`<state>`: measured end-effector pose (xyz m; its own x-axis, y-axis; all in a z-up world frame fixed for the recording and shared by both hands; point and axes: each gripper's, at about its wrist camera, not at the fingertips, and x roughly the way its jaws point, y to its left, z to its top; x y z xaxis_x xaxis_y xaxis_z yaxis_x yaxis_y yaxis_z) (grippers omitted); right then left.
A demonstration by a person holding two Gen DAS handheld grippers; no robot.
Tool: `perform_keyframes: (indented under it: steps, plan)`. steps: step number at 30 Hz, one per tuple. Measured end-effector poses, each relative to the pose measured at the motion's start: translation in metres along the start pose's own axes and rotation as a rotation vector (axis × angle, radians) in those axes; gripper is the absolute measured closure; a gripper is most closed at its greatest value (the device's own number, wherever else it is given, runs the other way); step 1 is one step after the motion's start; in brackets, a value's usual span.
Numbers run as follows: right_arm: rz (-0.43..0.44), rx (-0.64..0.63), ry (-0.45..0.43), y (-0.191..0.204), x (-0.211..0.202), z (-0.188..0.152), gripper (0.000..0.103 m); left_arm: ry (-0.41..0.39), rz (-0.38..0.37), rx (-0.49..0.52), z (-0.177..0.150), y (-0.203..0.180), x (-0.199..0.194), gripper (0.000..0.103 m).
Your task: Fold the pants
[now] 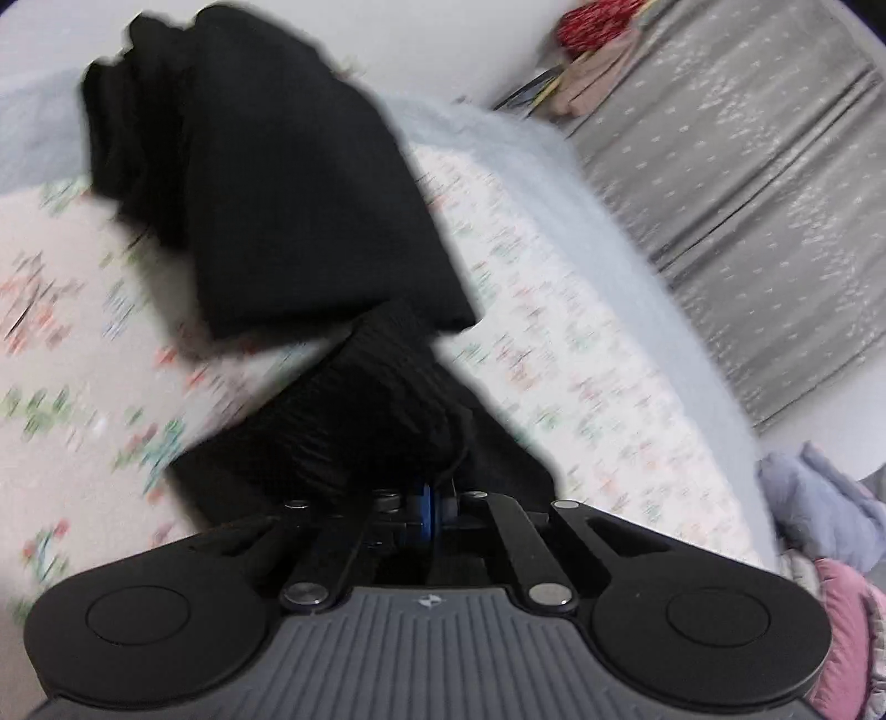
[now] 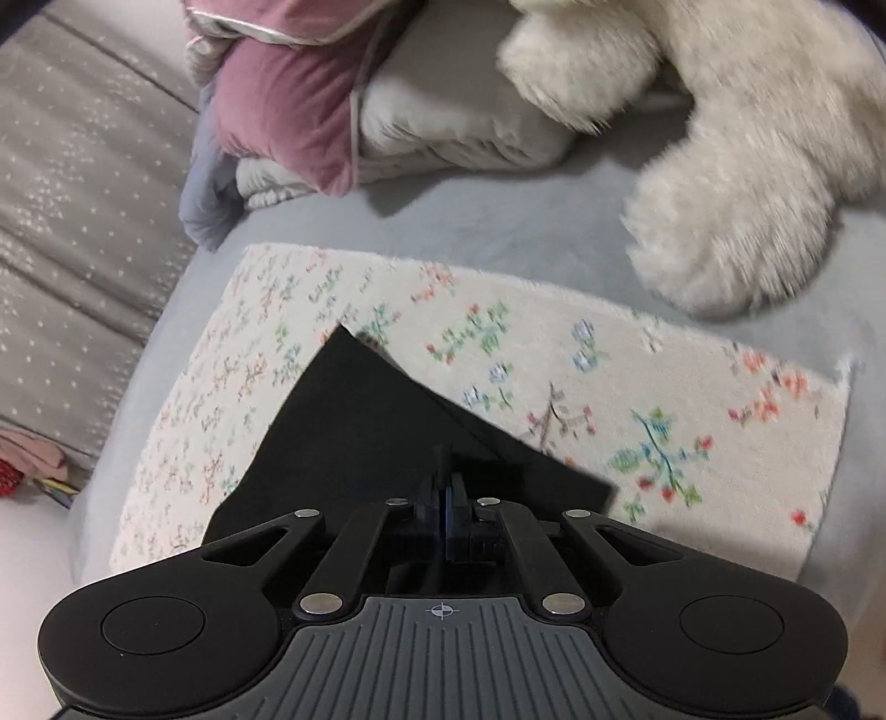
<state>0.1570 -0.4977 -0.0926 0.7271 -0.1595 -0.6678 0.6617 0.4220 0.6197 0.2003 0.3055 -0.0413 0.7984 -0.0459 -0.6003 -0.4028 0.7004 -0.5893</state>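
Observation:
The black pants (image 1: 266, 210) hang and drape over a floral blanket (image 1: 66, 310) on a bed. My left gripper (image 1: 434, 493) is shut on the ribbed waistband (image 1: 354, 421) of the pants, which bunches just ahead of the jaws; the legs trail away to the upper left. In the right wrist view my right gripper (image 2: 451, 487) is shut on a flat black corner of the pants (image 2: 360, 421), held over the floral blanket (image 2: 554, 354). The fingertips are hidden by cloth in both views.
A grey sparkly curtain (image 1: 747, 183) hangs beside the bed. A pink and grey pile of bedding (image 2: 310, 111) and a white plush toy (image 2: 731, 183) lie on the light blue sheet (image 2: 498, 221). Red and pink items (image 1: 587, 50) sit at the far corner.

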Motion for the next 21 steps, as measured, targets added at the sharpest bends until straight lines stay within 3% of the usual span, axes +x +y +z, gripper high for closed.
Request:
perform_keyframes:
  steps: [2, 6, 7, 9, 12, 14, 16, 18, 21]
  plan:
    - [0.049, -0.048, -0.036, 0.023, 0.002, 0.013, 0.102, -0.067, -0.052, 0.021, 0.018, -0.01, -0.006, 0.086]
    - [0.286, -0.144, -0.224, 0.083, -0.034, 0.04, 0.102, -0.27, -0.239, 0.033, 0.034, -0.015, -0.041, 0.086]
    - [0.343, -0.169, -0.28, 0.092, -0.051, 0.042, 0.102, -0.294, -0.26, 0.044, 0.031, -0.012, -0.046, 0.085]
    - [0.392, -0.206, -0.321, 0.092, -0.072, 0.042, 0.102, -0.27, -0.229, 0.07, 0.022, 0.001, -0.047, 0.085]
    - [0.323, -0.285, -0.249, 0.064, -0.062, 0.027, 0.102, -0.126, -0.13, 0.042, 0.011, 0.026, -0.039, 0.085]
    - [0.19, -0.303, -0.123, 0.035, -0.025, 0.012, 0.102, -0.016, -0.006, 0.122, -0.003, 0.03, -0.032, 0.085]
    - [0.051, -0.217, 0.047, 0.004, 0.007, 0.003, 0.102, 0.083, 0.133, 0.229, -0.018, 0.03, -0.021, 0.085]
    - [0.063, -0.281, 0.014, 0.003, -0.005, 0.003, 0.102, 0.104, 0.14, 0.226, -0.023, 0.035, -0.024, 0.085]
    - [0.041, -0.313, -0.005, 0.003, -0.012, -0.001, 0.102, 0.072, 0.132, 0.252, -0.024, 0.031, -0.033, 0.085]
